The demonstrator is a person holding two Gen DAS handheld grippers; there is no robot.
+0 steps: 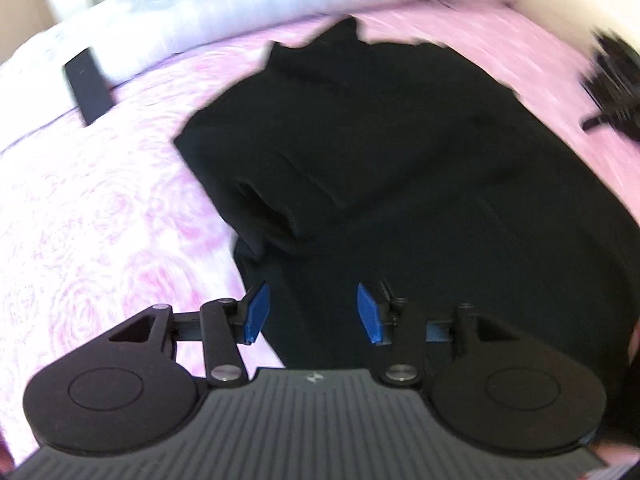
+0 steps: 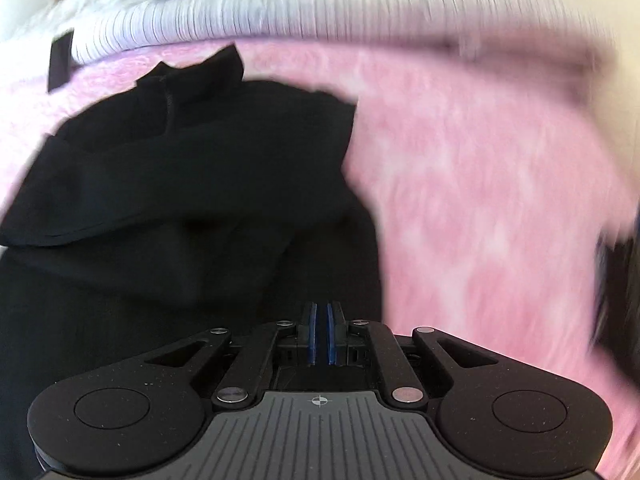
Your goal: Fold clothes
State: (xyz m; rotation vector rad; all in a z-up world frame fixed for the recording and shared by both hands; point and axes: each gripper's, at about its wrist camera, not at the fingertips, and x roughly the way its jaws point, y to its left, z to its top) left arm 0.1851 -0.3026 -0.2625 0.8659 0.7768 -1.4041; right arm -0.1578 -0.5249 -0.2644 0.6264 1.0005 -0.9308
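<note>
Two grippers hover over a black shirt spread on a pink bedspread: the left gripper with fingers apart and empty, the right gripper with pads nearly together, a dark sliver between them.

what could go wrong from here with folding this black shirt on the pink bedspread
1. The left gripper is open over the black shirt; closing here could pinch several layers and drag the folded sleeve out of place.
2. The right gripper is shut, and whether it holds cloth is unclear; pulling could miss the fabric.
3. Both views are motion-blurred, so fast moves may rumple the pink bedspread.
</note>
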